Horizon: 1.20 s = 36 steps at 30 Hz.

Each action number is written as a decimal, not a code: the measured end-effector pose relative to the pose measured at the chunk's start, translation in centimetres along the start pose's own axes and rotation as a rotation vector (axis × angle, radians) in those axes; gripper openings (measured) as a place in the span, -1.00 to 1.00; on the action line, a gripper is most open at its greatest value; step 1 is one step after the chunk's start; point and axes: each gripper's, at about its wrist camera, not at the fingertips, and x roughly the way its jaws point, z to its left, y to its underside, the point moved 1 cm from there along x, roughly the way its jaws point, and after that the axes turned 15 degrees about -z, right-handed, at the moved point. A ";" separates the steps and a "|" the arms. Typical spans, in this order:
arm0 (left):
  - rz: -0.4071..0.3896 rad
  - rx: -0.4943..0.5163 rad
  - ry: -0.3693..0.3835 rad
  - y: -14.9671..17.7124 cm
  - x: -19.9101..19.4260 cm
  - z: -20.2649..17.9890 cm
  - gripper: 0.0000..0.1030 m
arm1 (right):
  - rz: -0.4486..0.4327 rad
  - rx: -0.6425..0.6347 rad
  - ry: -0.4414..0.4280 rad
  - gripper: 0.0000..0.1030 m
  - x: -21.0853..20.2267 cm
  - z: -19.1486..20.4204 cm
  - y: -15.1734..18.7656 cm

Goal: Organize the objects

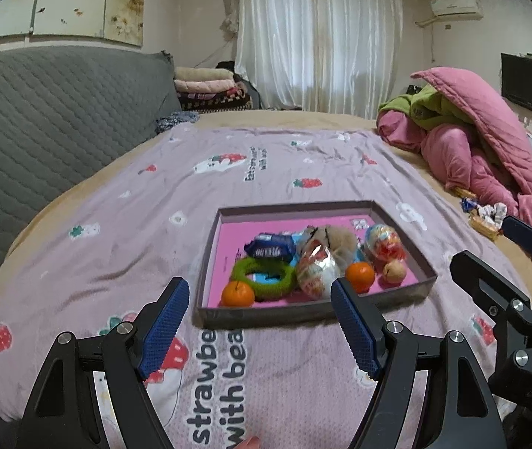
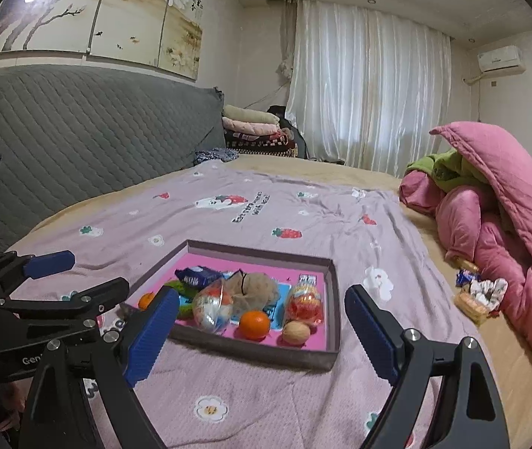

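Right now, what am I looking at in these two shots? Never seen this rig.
No robot arm: a person holds two handheld grippers, each with a fisheye camera looking along its blue-padded fingers. The left wrist view shows the left gripper, open and empty. The right wrist view shows the right gripper, also open and empty. Both face a shallow grey box with pink floor on a lilac strawberry-print blanket. Inside: two oranges, a green fuzzy ring, a walnut, a blue snack packet and wrapped sweets.
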 end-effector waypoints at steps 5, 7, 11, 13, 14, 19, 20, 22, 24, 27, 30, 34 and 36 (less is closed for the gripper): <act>0.018 -0.008 0.009 1.3 0.2 0.2 0.54 | 0.033 0.000 -0.001 0.75 -0.1 0.1 1.7; 0.032 -0.018 0.015 1.8 0.2 0.4 0.54 | 0.040 0.009 -0.006 0.75 -0.2 0.1 2.3; 0.040 -0.004 0.004 3.1 0.3 0.1 0.54 | 0.060 0.011 -0.002 0.75 -0.3 0.0 3.5; 0.058 -0.005 0.001 3.7 0.5 0.1 0.54 | 0.066 0.014 -0.001 0.75 -0.3 0.0 4.1; 0.067 -0.011 0.000 4.1 0.6 0.1 0.54 | 0.066 0.018 -0.004 0.75 -0.4 -0.1 4.4; 0.110 -0.014 -0.002 6.0 1.2 0.1 0.54 | 0.073 0.040 -0.011 0.75 -0.6 -0.2 5.5; 0.119 -0.017 0.003 6.3 1.3 0.1 0.54 | 0.079 0.049 -0.015 0.75 -0.6 -0.2 5.8; 0.120 -0.009 0.001 6.6 1.4 0.2 0.54 | 0.086 0.061 -0.019 0.75 -0.5 -0.3 6.2; 0.113 -0.008 0.000 6.7 1.3 0.3 0.54 | 0.098 0.067 -0.017 0.75 -0.2 -0.4 6.4; 0.118 -0.013 0.002 6.9 1.3 0.6 0.54 | 0.104 0.070 -0.011 0.75 -0.1 -0.6 6.8; 0.121 -0.016 0.003 7.0 1.3 0.7 0.54 | 0.108 0.067 -0.007 0.75 0.0 -0.6 7.2; 0.120 -0.013 0.018 7.2 1.4 0.5 0.54 | 0.104 0.063 -0.006 0.75 -0.2 -0.4 7.4; 0.120 -0.009 0.024 7.3 1.4 0.3 0.54 | 0.103 0.072 -0.007 0.75 -0.3 -0.5 7.5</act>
